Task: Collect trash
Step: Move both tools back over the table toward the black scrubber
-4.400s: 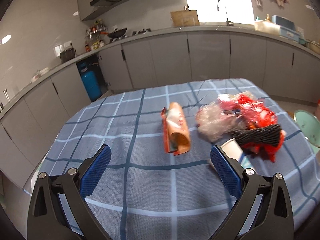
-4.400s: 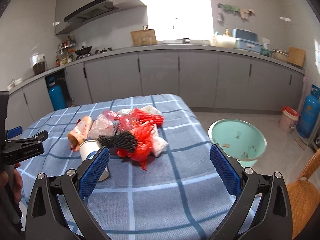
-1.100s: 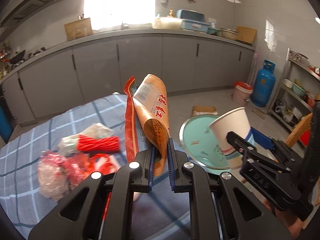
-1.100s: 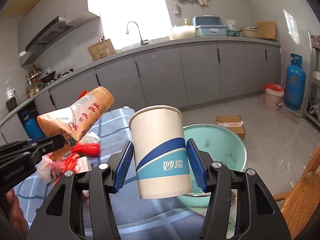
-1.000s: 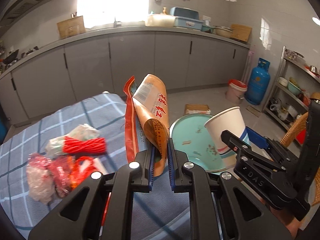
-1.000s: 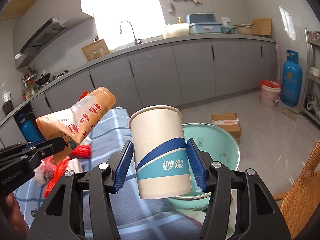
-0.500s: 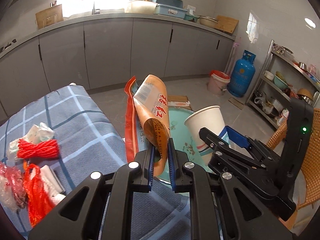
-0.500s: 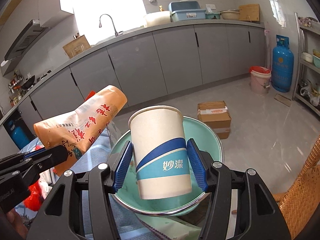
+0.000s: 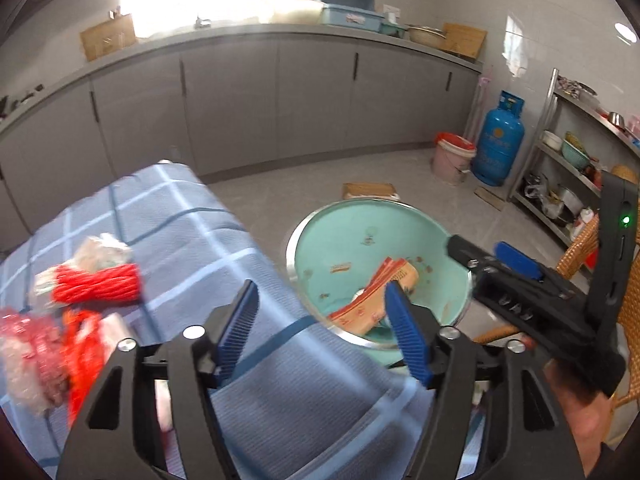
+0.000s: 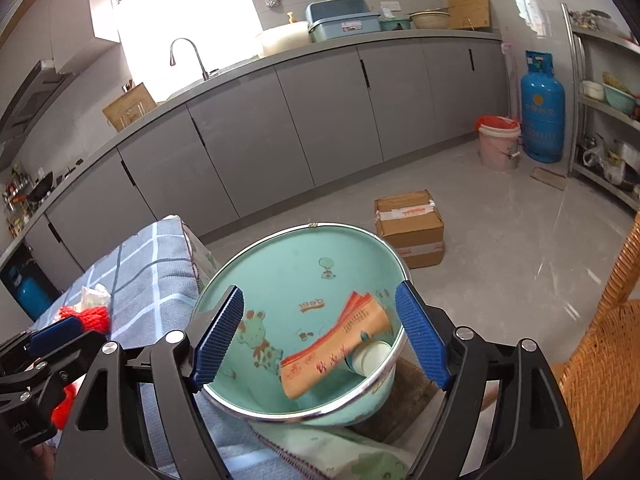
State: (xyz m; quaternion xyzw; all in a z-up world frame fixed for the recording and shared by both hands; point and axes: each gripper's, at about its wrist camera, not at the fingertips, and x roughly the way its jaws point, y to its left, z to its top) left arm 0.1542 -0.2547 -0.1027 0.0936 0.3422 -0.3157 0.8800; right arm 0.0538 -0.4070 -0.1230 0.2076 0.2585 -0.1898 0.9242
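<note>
1 basin point(image 10: 240, 280), 1 wrapper point(image 10: 336, 348), 1 cup point(image 10: 370, 358), 2 gas cyls point(image 10: 542, 108), 1 box point(image 10: 408, 220)

Open floor point(image 10: 500, 240) beyond basin point(image 10: 280, 264), cardboard box point(image 10: 408, 226) behind it, wicker chair point(image 10: 604, 360) right, table edge point(image 9: 256, 248) left

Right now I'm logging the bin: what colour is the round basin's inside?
Mint green with small cartoon prints, inside the round metal-rimmed basin; the right wrist view shows it best.

My left gripper point(image 9: 322, 322) had its jaws opening with nothing between them. The orange wrapper point(image 9: 374, 300) lay in the mint basin point(image 9: 316, 236) past the bench's blue checked cloth point(image 9: 192, 240). Red netting point(image 9: 98, 288) sat on the cloth to the left, blurry. The right gripper point(image 9: 492, 258) poked in from the right.
</note>
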